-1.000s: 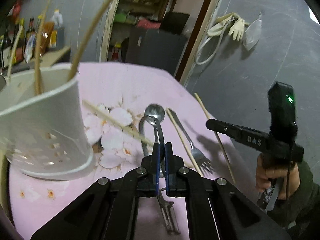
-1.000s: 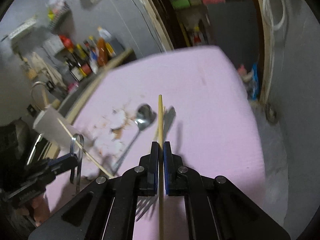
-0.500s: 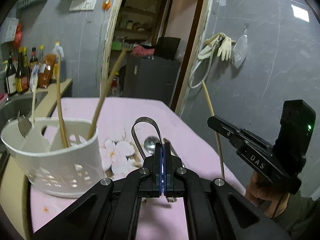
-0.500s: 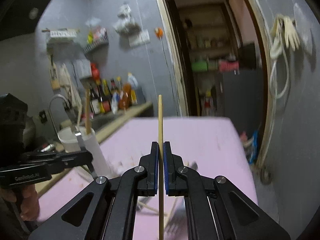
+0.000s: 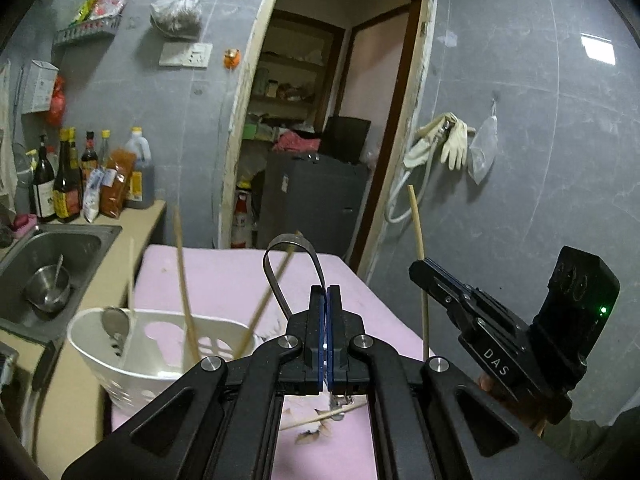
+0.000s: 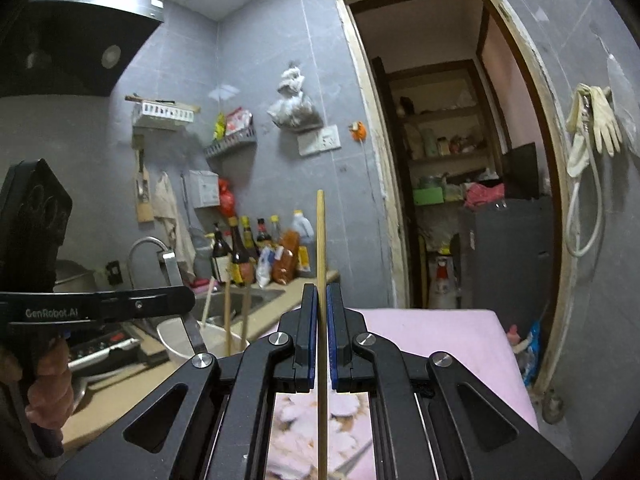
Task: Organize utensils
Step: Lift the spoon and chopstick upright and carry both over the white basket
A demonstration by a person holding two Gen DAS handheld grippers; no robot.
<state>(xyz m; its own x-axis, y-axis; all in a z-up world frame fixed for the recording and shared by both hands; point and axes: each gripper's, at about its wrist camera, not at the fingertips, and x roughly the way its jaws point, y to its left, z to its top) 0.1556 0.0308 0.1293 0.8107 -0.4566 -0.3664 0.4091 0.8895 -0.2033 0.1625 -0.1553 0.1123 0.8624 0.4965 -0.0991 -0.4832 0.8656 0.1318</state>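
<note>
My left gripper (image 5: 325,292) is shut on metal tongs (image 5: 294,256), whose looped end stands up above the jaws. It is raised over the pink table, just right of the white utensil holder (image 5: 120,356), which holds several chopsticks (image 5: 184,280) and a spoon (image 5: 114,322). My right gripper (image 6: 320,292) is shut on a single wooden chopstick (image 6: 320,240) held upright. It shows in the left wrist view (image 5: 418,272) to the right, with its chopstick (image 5: 416,224). The holder (image 6: 180,340) and the left gripper (image 6: 188,298) show at left in the right wrist view.
The pink flowered tablecloth (image 5: 224,276) covers the table; a chopstick (image 5: 320,416) still lies on it below my left jaws. A steel sink (image 5: 44,264) with a bowl and sauce bottles (image 5: 64,188) are at left. A doorway (image 5: 320,140) is beyond.
Both grippers have lifted and tilted up from the table, each carrying its utensil. The left one with the tongs has moved beside the white holder.
</note>
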